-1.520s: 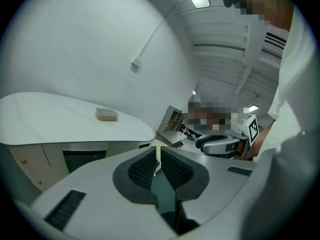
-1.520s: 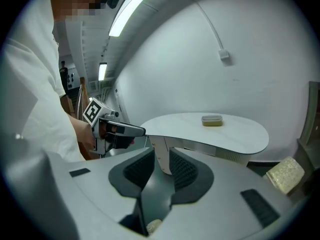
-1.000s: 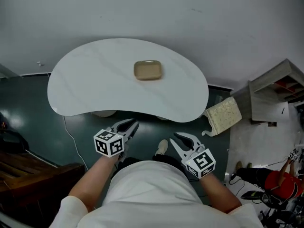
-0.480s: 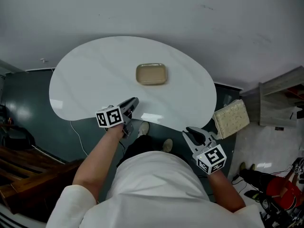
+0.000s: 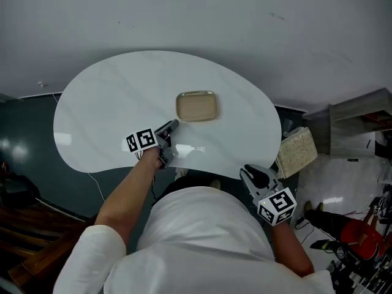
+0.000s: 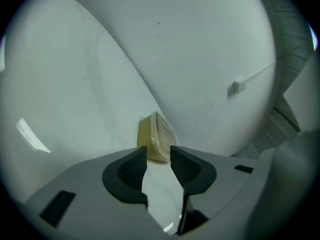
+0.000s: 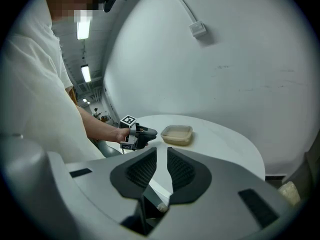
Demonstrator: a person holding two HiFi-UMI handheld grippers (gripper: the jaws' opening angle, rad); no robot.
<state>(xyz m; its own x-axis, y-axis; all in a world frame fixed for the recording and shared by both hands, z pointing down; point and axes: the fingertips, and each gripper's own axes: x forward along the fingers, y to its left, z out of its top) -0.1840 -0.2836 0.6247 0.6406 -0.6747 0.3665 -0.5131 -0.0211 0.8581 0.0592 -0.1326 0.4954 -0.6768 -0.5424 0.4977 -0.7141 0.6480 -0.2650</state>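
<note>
White kidney-shaped tabletop (image 5: 104, 97) carried one thing: a shallow beige plastic box with a clear lid (image 5: 197, 106), sitting mid-table toward the pale wall (image 5: 202, 17).

Left gripper (image 5: 171, 126) hovered low over the tabletop, tips just short of the box's near left corner. Its own view showed the jaws a little apart with nothing between them. The box lay just past the tips, apparently not touching. That view was rolled hard, so one jaw sat toward the tabletop and the other above.

My read on a clean approach:
- The gap looked too narrow for the box's height, so widen it first.
- Come in on a straight side, not the corner.
- Keep the lower jaw off the tabletop. The box looked light and could skate on that smooth surface.

Right gripper (image 5: 252, 173) hung off the near edge by the person's body, well apart from the box. Its jaws were narrowly parted and empty.

Further right, off the table, were a pale yellow foam block (image 5: 297, 150) and a grey shelf unit (image 5: 358, 124).
</note>
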